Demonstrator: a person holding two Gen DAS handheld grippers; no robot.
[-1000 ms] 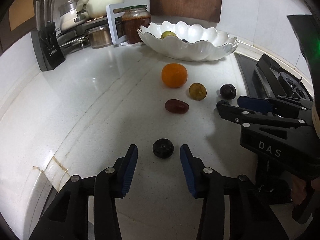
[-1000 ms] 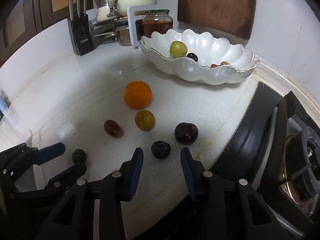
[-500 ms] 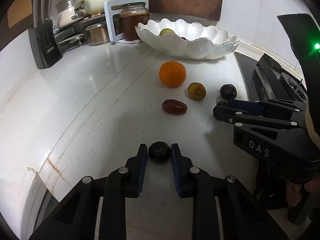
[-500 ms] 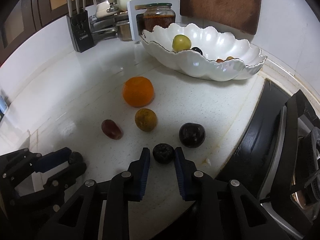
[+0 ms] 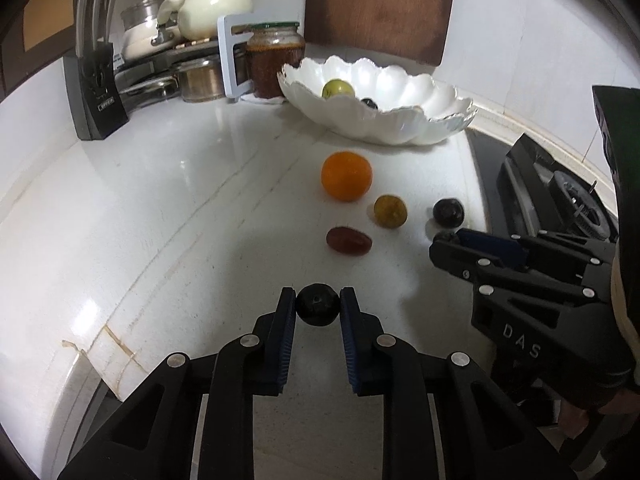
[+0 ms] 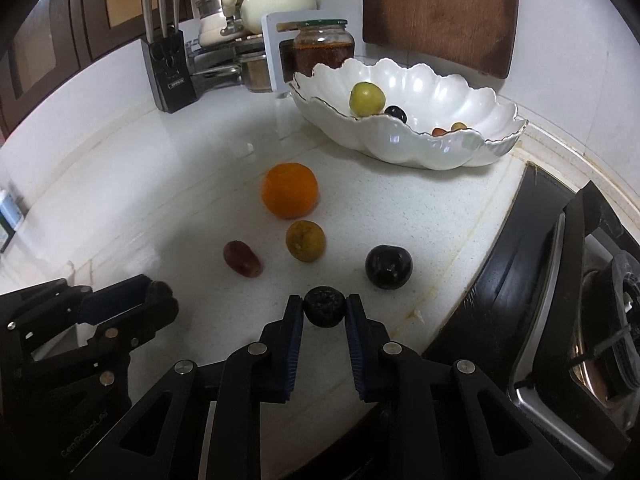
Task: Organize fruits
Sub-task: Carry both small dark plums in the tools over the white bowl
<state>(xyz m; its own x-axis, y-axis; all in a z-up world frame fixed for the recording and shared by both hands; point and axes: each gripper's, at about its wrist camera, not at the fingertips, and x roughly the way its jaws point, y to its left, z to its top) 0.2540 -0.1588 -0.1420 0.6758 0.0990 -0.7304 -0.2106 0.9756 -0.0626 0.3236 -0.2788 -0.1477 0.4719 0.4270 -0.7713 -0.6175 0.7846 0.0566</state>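
Left gripper point(image 5: 318, 310) jaws clamped on a small black fruit point(image 5: 318, 309), pads at its two sides, fruit at or just off the white surface point(image 5: 160, 208). Right gripper point(image 6: 324, 312) same: jaws clamped on another small black wrinkled fruit point(image 6: 324, 311) near the stove point(image 6: 560, 280) edge. Both fruits are tiny and light, probably soft-skinned and squashable, so a gentle grip across the widest part suits; being round, they could pop out if pinched off-centre. Waiting on the surface: orange point(image 6: 290, 195), yellow-brown fruit point(image 6: 305, 240), red oval fruit point(image 6: 242, 258), dark plum point(image 6: 388, 267). Bowl point(image 6: 460, 148) at the back holds a green fruit point(image 6: 367, 98) and a few small ones. The orange looks too wide for an easy pinch.
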